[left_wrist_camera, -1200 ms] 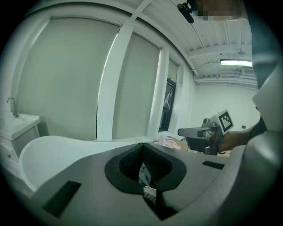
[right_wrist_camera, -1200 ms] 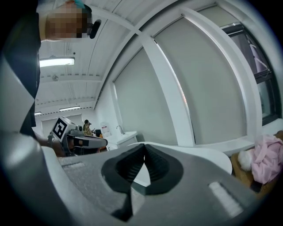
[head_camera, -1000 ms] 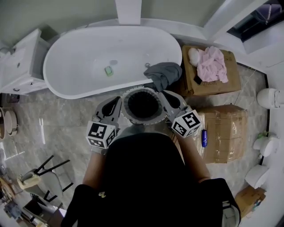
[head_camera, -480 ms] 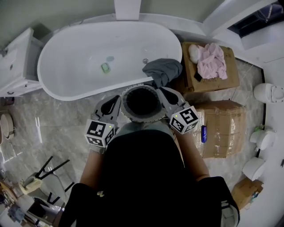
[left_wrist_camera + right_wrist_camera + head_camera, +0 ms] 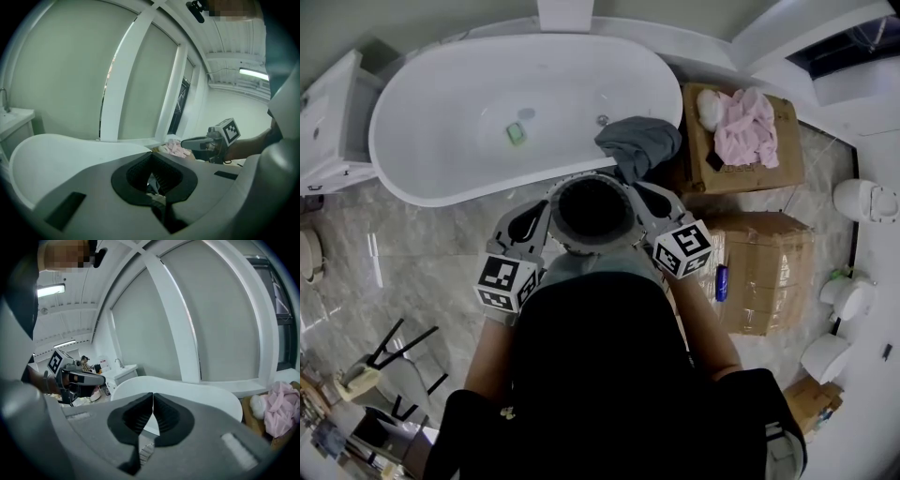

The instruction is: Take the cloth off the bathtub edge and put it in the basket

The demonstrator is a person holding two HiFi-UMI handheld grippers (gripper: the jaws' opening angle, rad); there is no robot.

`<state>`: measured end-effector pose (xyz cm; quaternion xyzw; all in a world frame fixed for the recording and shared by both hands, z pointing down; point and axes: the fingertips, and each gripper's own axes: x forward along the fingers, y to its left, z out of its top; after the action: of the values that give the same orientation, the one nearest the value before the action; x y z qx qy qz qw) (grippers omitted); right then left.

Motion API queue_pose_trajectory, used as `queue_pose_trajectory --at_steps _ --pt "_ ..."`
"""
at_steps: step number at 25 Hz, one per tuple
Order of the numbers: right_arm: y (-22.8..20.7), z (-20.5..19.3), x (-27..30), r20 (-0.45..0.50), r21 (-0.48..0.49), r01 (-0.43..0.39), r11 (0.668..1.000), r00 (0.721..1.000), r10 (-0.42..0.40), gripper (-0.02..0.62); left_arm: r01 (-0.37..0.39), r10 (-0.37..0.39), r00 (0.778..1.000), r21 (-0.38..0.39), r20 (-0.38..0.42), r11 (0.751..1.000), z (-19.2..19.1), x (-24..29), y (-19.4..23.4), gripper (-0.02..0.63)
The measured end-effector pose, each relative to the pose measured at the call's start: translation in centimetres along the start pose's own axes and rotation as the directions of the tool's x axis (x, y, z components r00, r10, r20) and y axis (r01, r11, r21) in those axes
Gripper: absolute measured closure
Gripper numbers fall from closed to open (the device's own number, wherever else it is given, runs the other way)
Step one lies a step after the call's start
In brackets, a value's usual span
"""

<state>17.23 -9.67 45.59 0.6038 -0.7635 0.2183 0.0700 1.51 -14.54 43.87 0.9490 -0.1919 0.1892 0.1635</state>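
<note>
A grey cloth (image 5: 636, 142) lies draped over the near right edge of the white bathtub (image 5: 384, 159). Just in front of it, a round basket (image 5: 623, 234) with a dark inside hangs between my two grippers. My left gripper (image 5: 546, 208) is shut on the basket's left rim. My right gripper (image 5: 639, 192) is shut on its right rim. In the left gripper view, the left gripper (image 5: 153, 180) has a bit of the basket between its pads. In the right gripper view, the right gripper (image 5: 153, 406) has its pads together, with basket weave (image 5: 146, 453) just under them. The cloth is clear of both grippers.
A cardboard box (image 5: 787, 155) right of the tub carries a pink cloth (image 5: 748, 127). A second box (image 5: 769, 272) with a blue item (image 5: 722, 281) stands nearer. A white cabinet (image 5: 323, 131) is left of the tub, white fixtures (image 5: 862, 199) at the right wall, a small green thing (image 5: 516, 133) in the tub.
The tub, cloth and boxes have slid slightly left and up in the head view as I moved. Both grippers keep the basket between them in the same pose.
</note>
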Motion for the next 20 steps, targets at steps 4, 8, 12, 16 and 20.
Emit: queue_pose_trajectory --at_steps 4,8,12,16,20 --pt "-2.6 -1.4 0.5 -0.044 0.012 -0.028 1.000 0.999 0.028 0.575 -0.050 0.049 0.999 -0.023 -0.018 0.998 0.0 1.0 -0.8 0.592" --pt "-5.6 -3.5 1.8 -0.113 0.008 -0.072 0.997 0.991 0.073 0.541 -0.121 0.118 0.992 -0.063 -0.042 0.991 -0.6 2.3 -1.4 0.592" --pt "-8.7 -6.0 3.4 -0.176 0.013 -0.121 0.993 0.977 0.122 0.512 -0.203 0.196 0.978 -0.103 -0.075 0.974 -1.5 3.1 -1.6 0.591" --pt "-12.0 -8.7 4.8 -0.243 -0.004 -0.150 0.989 0.959 0.145 0.474 -0.279 0.265 0.958 -0.137 -0.110 0.951 -2.5 3.3 -2.6 0.591" --pt "-15.3 -11.9 6.7 -0.311 -0.002 -0.179 0.984 0.935 0.170 0.429 -0.337 0.316 0.938 -0.157 -0.145 0.928 -4.1 3.8 -3.6 0.591"
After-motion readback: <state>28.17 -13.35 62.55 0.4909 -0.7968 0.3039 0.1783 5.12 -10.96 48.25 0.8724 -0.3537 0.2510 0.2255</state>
